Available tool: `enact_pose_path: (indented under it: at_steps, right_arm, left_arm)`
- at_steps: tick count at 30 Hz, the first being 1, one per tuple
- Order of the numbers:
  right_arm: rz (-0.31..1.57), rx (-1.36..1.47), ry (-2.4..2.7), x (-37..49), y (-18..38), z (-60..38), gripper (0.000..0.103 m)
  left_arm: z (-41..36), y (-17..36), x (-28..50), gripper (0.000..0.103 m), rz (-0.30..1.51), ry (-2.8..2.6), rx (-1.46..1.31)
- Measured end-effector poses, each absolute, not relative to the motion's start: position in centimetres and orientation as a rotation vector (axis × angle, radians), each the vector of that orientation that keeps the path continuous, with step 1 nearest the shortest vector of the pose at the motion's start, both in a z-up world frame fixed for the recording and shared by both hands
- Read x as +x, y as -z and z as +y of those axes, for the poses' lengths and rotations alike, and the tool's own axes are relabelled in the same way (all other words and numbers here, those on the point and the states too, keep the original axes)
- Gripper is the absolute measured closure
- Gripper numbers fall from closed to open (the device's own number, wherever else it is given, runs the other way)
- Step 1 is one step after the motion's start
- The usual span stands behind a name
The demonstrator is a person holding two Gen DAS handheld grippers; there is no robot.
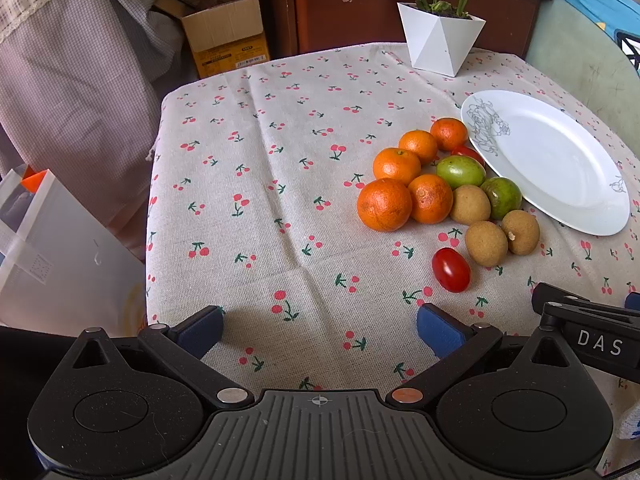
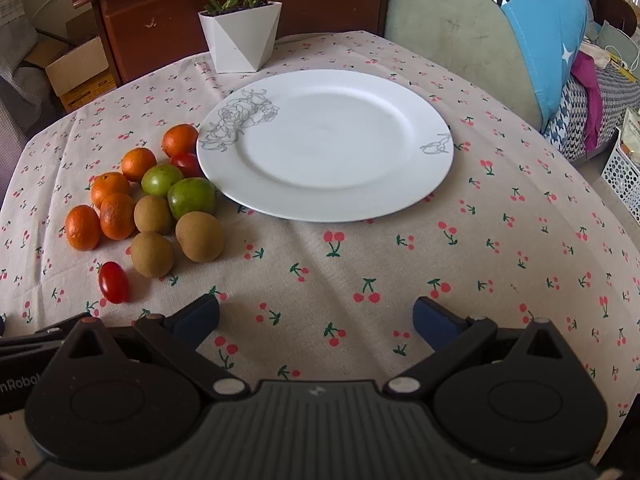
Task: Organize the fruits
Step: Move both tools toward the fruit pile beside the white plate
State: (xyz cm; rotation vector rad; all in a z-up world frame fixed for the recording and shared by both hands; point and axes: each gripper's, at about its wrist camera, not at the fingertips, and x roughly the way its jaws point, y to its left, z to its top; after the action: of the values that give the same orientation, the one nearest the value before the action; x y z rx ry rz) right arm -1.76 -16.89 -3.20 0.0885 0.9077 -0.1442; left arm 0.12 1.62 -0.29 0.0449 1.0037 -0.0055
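Observation:
A pile of fruit lies on the cherry-print tablecloth beside an empty white plate [image 1: 560,160] [image 2: 340,148]. It holds several oranges [image 1: 384,205] [image 2: 82,227], two green fruits [image 1: 460,171] [image 2: 192,198], three brown fruits [image 1: 486,243] [image 2: 199,236] and two red tomatoes; one tomato [image 1: 451,270] [image 2: 113,282] lies apart at the front. My left gripper [image 1: 320,330] is open and empty, over bare cloth left of the fruit. My right gripper [image 2: 316,322] is open and empty, in front of the plate.
A white faceted plant pot [image 1: 440,40] [image 2: 240,38] stands at the table's far edge. A cardboard box [image 1: 224,36] and a wooden cabinet [image 1: 352,4] stand behind. The right gripper's body [image 1: 588,332] sits close to my left one. A cushioned chair [image 2: 480,32] stands at the far right.

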Motion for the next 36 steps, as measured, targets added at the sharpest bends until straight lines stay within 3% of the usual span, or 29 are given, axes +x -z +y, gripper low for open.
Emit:
enact_pose_path:
  at_steps: [19,24,31,36]
  right_arm:
    - [0.830,0.108,0.007,-3.2,0.6,-17.2,0.004]
    - [0.820,0.145,-0.046,-3.2,0.6,-17.2,0.019]
    - [0.803,0.149,-0.092,-3.3,0.5,-17.0,0.030]
    - [0.797,0.171,-0.108,-3.2,0.7,-17.2,0.053]
  left_arm:
    - [2.5,-2.9,-0.9,0.001,0.893,-0.016,0.040]
    - [2.2,-2.8,-1.0,0.002,0.887,-0.004,0.053]
    - [2.1,-2.7,-1.1,0.009,0.881,0.018,0.058]
    - [1.8,-2.2,-1.1,0.022,0.887,0.039,0.070]
